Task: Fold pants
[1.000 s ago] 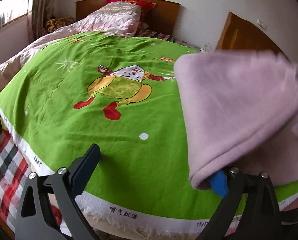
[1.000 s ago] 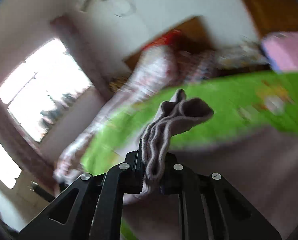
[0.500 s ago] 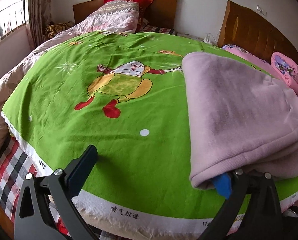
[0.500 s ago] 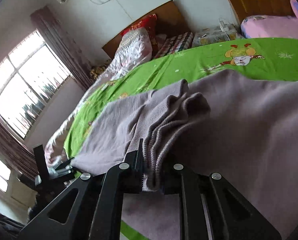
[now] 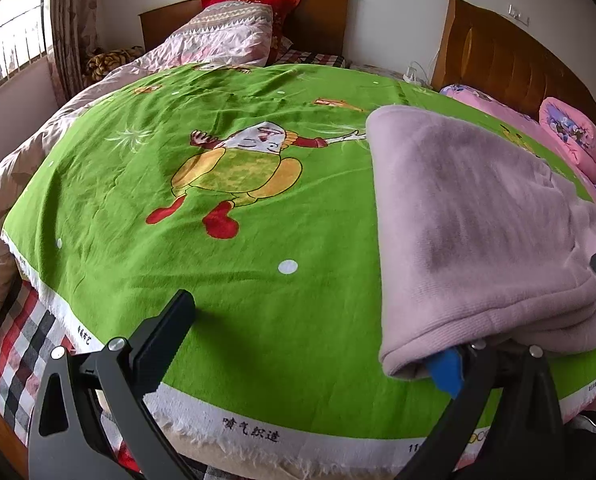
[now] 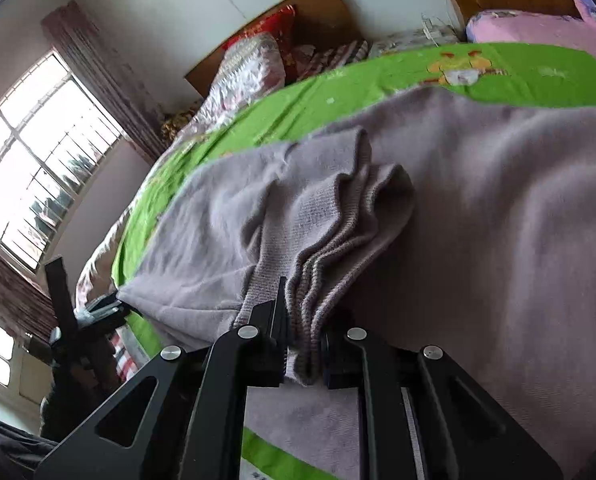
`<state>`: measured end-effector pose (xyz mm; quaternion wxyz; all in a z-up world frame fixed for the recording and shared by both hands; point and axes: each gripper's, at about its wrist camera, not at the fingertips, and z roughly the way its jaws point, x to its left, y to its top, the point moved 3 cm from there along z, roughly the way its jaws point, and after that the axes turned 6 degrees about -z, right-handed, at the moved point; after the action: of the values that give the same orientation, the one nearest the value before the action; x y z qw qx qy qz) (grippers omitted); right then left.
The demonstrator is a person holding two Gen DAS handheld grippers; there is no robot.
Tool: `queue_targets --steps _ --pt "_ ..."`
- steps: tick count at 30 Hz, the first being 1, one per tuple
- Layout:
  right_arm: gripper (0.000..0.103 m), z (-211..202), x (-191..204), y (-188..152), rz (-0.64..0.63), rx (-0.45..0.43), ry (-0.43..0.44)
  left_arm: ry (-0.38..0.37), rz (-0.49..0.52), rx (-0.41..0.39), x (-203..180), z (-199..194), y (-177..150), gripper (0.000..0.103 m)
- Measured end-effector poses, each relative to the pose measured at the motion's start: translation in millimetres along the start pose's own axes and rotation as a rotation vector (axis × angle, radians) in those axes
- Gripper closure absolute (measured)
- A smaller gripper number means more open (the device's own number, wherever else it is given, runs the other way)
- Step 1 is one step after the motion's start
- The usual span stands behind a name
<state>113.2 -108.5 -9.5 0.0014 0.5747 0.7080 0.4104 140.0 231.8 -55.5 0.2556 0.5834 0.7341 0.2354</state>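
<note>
The mauve fleece pants [image 5: 470, 220] lie folded over on the right side of the green bedspread [image 5: 217, 280]. My left gripper [image 5: 310, 340] is open; its right finger is tucked under the near fold edge of the pants, its left finger rests over bare green cloth. In the right wrist view my right gripper [image 6: 304, 344] is shut on the bunched ribbed cuffs [image 6: 338, 232] of the pants [image 6: 498, 240], low over the folded layer. The left gripper [image 6: 81, 320] shows at the fold's far corner.
A green cartoon-print bedspread covers the bed, its white fringe [image 5: 257, 436] at the near edge. Pink quilt and pillows [image 5: 233, 36] lie by the headboard. A second headboard [image 5: 510, 64] with pink bedding [image 5: 574, 140] stands at right. A window [image 6: 29, 176] is at left.
My right gripper swung the cuffs over and down, so the raised pants layer now lies flat on the lower layer. The left gripper stayed in place, open.
</note>
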Motion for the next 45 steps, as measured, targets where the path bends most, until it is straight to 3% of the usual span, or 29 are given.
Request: queue_targets --steps 5,8,9,11,13,15,17,18,19,21,24,26,29,31,33,36,38,41,45 --pt "0.086 4.2 -6.6 -4.3 0.020 0.033 -0.006 -0.005 0.025 0.021 -0.5 -0.1 1.5 0.001" --pt "0.063 -0.9 -12.7 -6.1 0.047 0.057 0.031 -0.005 0.069 0.033 -3.5 -7.1 0.9 0.002" --pt "0.040 -5.8 -11.8 -5.6 0.036 0.062 0.042 -0.005 0.109 0.039 -5.3 -12.2 -1.8 0.002" --pt "0.029 -25.8 -7.7 -1.7 -0.033 0.019 0.007 -0.024 0.227 0.054 -9.1 -31.0 -11.6 0.002" --pt "0.030 -41.9 -3.2 4.2 -0.133 -0.021 -0.090 -0.064 0.292 0.055 -10.4 -54.1 -15.8 0.002" --pt "0.036 -49.0 0.8 16.7 -0.215 -0.054 -0.134 -0.138 0.252 -0.032 -13.3 -84.3 3.1 0.002" --pt "0.043 -42.0 11.2 30.7 -0.271 -0.069 -0.095 -0.214 0.175 -0.125 -21.0 -98.8 26.9 0.002" --pt "0.046 -36.0 17.7 36.1 -0.297 -0.069 -0.083 -0.302 0.114 -0.169 -30.7 -100.6 41.7 0.002" --pt "0.048 -24.9 29.3 42.3 -0.348 -0.062 -0.066 -0.374 0.071 -0.175 -40.8 -94.8 50.7 0.002" --pt "0.053 -3.4 48.5 48.2 -0.441 -0.029 -0.065 -0.409 0.021 -0.119 -63.9 -67.3 61.2 0.002" --pt "0.054 22.2 65.0 38.5 -0.524 0.070 -0.072 -0.394 0.029 0.005 -84.4 -22.1 55.2 0.002" --pt "0.053 30.1 63.5 19.5 -0.549 0.149 -0.087 -0.324 0.070 0.079 -88.9 2.3 38.3 0.003" --pt "0.052 21.5 53.1 -1.2 -0.580 0.146 -0.086 -0.255 0.199 0.064 -95.4 6.3 17.1 0.004" --pt "0.051 15.1 44.4 0.6 -0.522 0.164 -0.048 -0.213 0.260 0.067 -100.4 7.8 13.4 0.004" --pt "0.051 11.1 41.9 9.9 -0.496 0.199 -0.027 -0.205 0.251 0.098 -100.6 6.8 20.4 0.004" --pt "0.049 4.2 43.8 29.4 -0.554 0.157 -0.063 -0.344 0.176 0.049 -102.8 -18.8 59.0 0.004" --pt "0.049 9.1 44.5 50.5 -0.578 0.123 -0.064 -0.388 0.162 0.020 -111.1 -17.6 87.4 0.002" --pt "0.048 32.1 52.1 71.0 -0.621 0.109 -0.055 -0.394 0.184 0.061 -129.9 17.5 112.5 0.002" --pt "0.046 65.4 39.9 70.6 -0.642 0.177 -0.092 -0.296 0.218 0.194 -140.3 79.6 106.3 0.002"
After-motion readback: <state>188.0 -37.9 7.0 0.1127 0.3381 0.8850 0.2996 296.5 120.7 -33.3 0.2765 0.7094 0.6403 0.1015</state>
